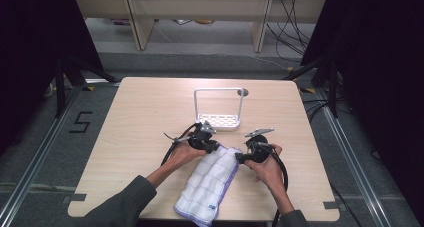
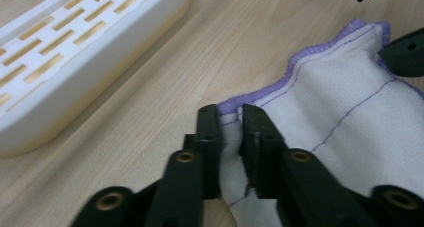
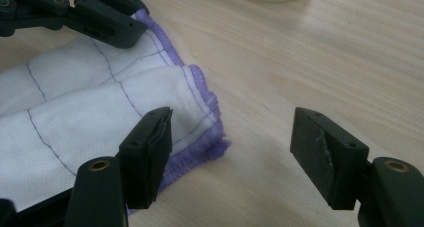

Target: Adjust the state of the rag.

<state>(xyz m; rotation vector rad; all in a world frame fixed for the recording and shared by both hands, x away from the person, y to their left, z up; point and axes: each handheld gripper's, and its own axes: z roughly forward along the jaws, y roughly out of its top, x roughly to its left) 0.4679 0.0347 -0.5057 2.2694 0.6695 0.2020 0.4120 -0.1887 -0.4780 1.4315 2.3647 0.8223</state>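
A folded white cloth (image 1: 210,179) with purple stitched checks and a purple hem lies on the table near the front edge. My left gripper (image 1: 214,146) is at its far left corner; in the left gripper view the jaws (image 2: 231,112) are shut on a pinch of the cloth's hem (image 2: 340,97). My right gripper (image 1: 240,158) is at the far right corner. In the right gripper view it (image 3: 232,124) stands open, the left jaw resting over the cloth (image 3: 85,112) and the right jaw over bare wood. The left gripper (image 3: 100,17) also shows at that view's top left.
A white slotted rack (image 1: 218,121) with a tall wire handle stands just beyond the grippers, close to my left gripper (image 2: 75,62). The wooden table (image 1: 145,117) has bare room on both sides. Shelving and cables lie beyond it.
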